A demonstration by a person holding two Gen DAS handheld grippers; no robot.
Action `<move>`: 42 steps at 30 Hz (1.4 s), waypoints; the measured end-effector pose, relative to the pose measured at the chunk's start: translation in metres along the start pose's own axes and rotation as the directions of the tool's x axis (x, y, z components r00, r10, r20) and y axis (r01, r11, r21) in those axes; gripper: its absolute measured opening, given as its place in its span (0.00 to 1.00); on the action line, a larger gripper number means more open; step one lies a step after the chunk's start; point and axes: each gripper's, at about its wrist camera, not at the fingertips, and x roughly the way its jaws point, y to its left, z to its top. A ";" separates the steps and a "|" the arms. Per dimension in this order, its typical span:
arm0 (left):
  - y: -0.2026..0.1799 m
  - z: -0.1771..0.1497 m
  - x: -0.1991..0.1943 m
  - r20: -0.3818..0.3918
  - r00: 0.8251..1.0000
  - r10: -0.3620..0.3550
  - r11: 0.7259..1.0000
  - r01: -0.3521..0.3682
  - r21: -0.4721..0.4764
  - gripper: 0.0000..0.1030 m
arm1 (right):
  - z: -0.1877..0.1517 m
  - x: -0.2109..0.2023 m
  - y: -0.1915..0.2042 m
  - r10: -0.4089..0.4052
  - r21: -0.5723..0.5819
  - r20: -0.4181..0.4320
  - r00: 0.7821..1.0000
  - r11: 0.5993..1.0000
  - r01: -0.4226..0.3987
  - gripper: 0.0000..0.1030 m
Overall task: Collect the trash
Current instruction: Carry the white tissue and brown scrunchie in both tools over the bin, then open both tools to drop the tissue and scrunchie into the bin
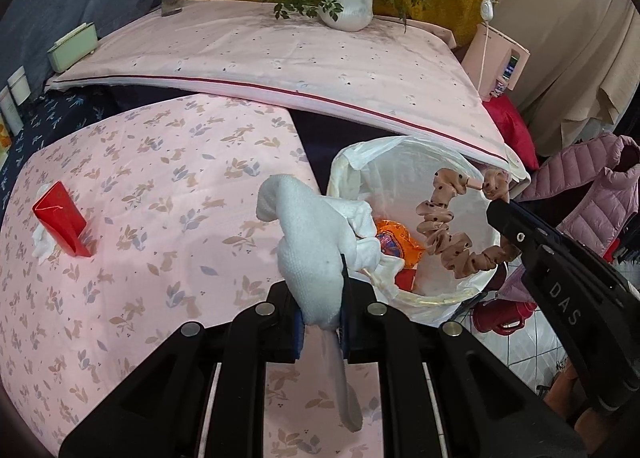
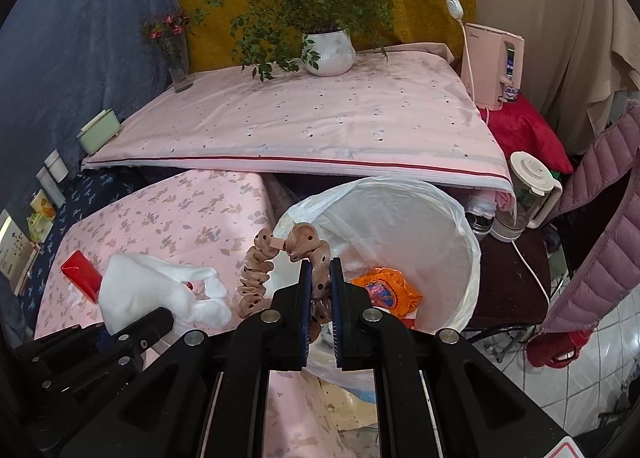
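Note:
My left gripper (image 1: 322,298) is shut on a white crumpled cloth (image 1: 312,234) and holds it at the left rim of the trash bin (image 1: 404,154), which is lined with a white bag. My right gripper (image 2: 320,282) is shut on a tan dotted scrunchie (image 2: 308,246) and holds it over the bin's near rim (image 2: 472,242). The scrunchie also hangs over the bin in the left wrist view (image 1: 444,234). An orange wrapper (image 2: 384,290) lies inside the bin. A red carton (image 1: 60,218) with a white tissue under it stands on the pink tablecloth (image 1: 160,194).
A raised pink-covered surface (image 2: 304,126) behind holds a potted plant (image 2: 328,50) and a flower vase (image 2: 176,62). A green box (image 2: 98,136) sits at its left. A pink appliance (image 2: 492,66), a blender jug (image 2: 528,190), a pink jacket (image 2: 600,226) and a red flask (image 2: 556,346) are at the right.

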 end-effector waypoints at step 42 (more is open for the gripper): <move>-0.017 0.025 0.023 0.036 0.999 0.031 0.999 -0.032 0.009 0.41 | 0.015 0.027 -0.052 -0.067 0.061 -0.018 0.998 0.996 0.068 0.13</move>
